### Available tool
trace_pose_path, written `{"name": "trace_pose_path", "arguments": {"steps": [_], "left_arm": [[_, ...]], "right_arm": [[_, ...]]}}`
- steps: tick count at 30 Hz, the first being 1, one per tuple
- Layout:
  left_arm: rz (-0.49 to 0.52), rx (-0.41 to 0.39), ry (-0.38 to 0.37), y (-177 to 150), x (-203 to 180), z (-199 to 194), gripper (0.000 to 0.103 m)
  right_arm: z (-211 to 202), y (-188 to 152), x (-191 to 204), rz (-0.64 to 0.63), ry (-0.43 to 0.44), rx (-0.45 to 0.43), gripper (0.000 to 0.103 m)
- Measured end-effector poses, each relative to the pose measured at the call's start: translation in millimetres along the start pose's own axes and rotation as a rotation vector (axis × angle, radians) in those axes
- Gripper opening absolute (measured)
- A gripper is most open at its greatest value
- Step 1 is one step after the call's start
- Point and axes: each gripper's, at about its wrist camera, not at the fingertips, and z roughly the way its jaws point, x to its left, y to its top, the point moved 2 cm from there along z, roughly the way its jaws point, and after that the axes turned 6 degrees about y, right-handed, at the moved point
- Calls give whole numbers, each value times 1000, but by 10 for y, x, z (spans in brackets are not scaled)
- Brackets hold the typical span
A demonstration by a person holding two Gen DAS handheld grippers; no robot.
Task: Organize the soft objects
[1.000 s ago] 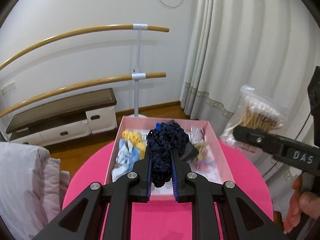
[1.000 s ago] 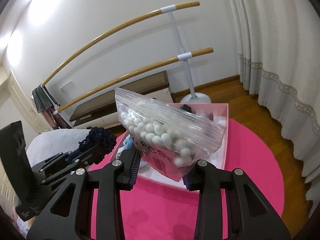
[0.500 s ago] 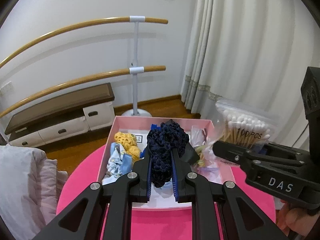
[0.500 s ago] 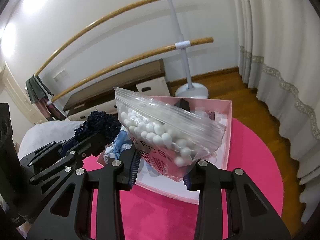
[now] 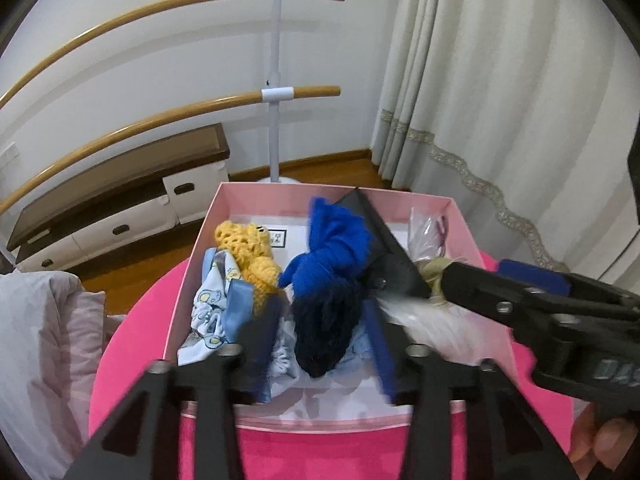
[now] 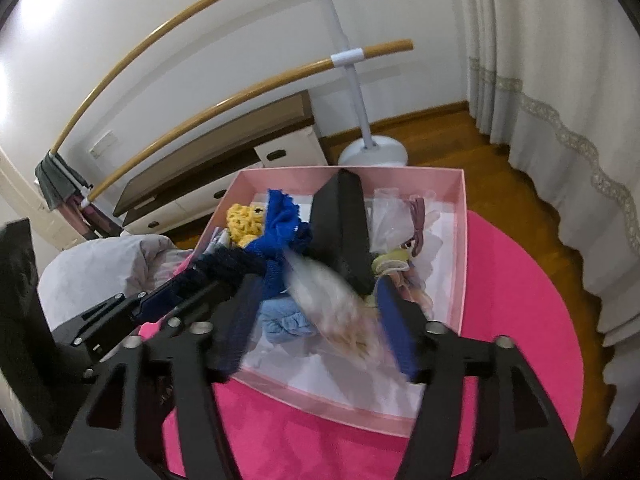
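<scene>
A pink box (image 5: 188, 276) stands on the round pink table (image 5: 320, 456). My left gripper (image 5: 320, 340) is open over its left half; the dark navy knitted piece (image 5: 324, 324) is blurred between the spread fingers, touching neither. My right gripper (image 6: 316, 312) is open over the box's middle; the bag of cotton swabs (image 6: 336, 304) is a white blur between its fingers, also seen in the left wrist view (image 5: 432, 320). The box holds a yellow crochet piece (image 5: 248, 256), a bright blue cloth (image 5: 336, 248), a patterned light blue cloth (image 5: 212, 312) and a black divider (image 6: 344, 220).
A clear bag with hair ties (image 6: 404, 236) lies in the box's right half (image 6: 460, 240). A grey pillow (image 5: 44, 360) lies left of the table. A ballet barre stand (image 5: 276, 92) and low cabinet (image 5: 100, 208) are behind; curtains (image 5: 500, 100) hang at right.
Both grippers moved forward over the box and opened. The navy knitted piece and the swab bag have left the fingers and are dropping into the box, blurred by motion.
</scene>
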Motion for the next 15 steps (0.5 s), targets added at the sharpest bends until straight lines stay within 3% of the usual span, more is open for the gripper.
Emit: {"name": "trace_pose_path", "arguments": {"steps": [2,4,5,15], "left_arm": [[-7,-12,9,5,8,37,80],[-14,-41,19,6,17,13,94],[-18,-60,28,19,25,-7,102],[-80,-201,109,-130,210,-411,103]], "right_arm": [[-12,-12,-51,11,5,-12,89],[-38,-17,-89,25,-3,-26,103],[-54,-16,-108,33,-6,-32,103],[-324,-73,-136,43,-60,-88,103]]}}
